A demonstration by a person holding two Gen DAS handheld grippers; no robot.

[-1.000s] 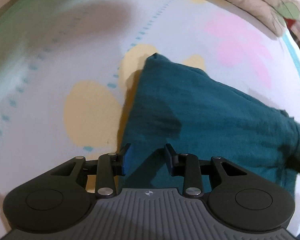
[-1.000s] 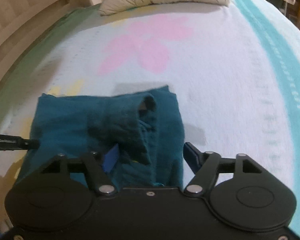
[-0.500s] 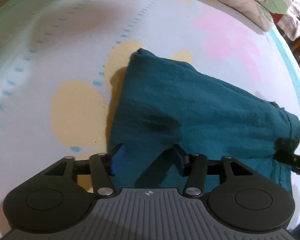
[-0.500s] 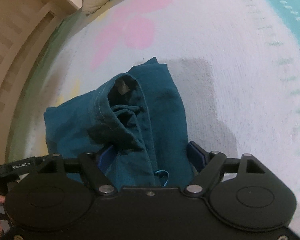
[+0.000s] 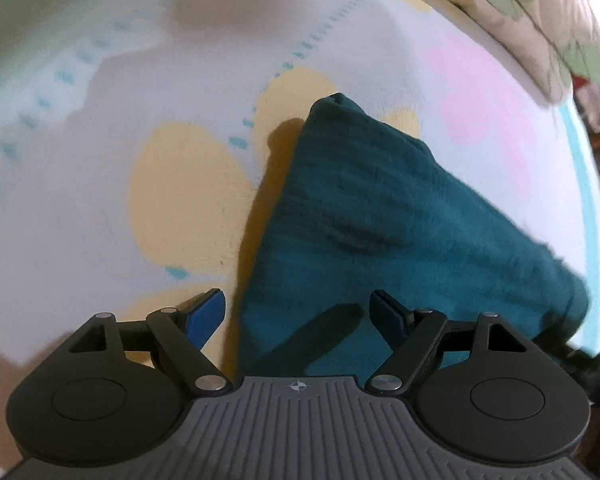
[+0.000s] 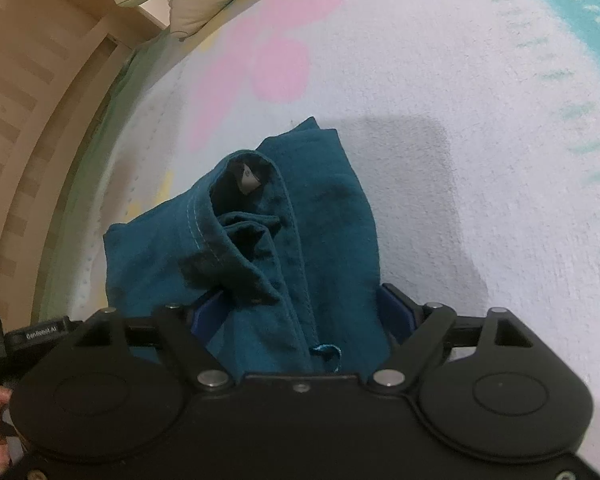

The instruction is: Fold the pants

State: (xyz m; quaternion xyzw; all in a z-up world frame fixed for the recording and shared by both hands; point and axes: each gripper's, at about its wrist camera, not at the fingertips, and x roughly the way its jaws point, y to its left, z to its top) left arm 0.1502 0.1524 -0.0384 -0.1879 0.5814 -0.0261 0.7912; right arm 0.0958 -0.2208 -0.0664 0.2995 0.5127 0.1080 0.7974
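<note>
Now, left hand-held gripper [image 5: 298, 312]: wide open, holds nothing, over pants [image 5: 400, 220] edge.
Right hand-held gripper [image 6: 300, 312]: open around bunched waistband; close firmly before lifting off bed [image 6: 460, 80].

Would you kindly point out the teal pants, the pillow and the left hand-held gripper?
teal pants [image 5: 380, 216]: left wrist view, middle of folded cloth.
pillow [image 5: 540, 20]: left wrist view, leaf-printed cover.
left hand-held gripper [image 5: 298, 312]: left wrist view, midway between open fingertips.

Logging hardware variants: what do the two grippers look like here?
Left gripper: black linkage arms with silver pivot pins, round black discs either side, blue finger pads, ribbed grey body bearing a small crosshair mark. Right gripper: same black linkages, discs and blue pads, but a smooth black body. No cables visible.
</note>
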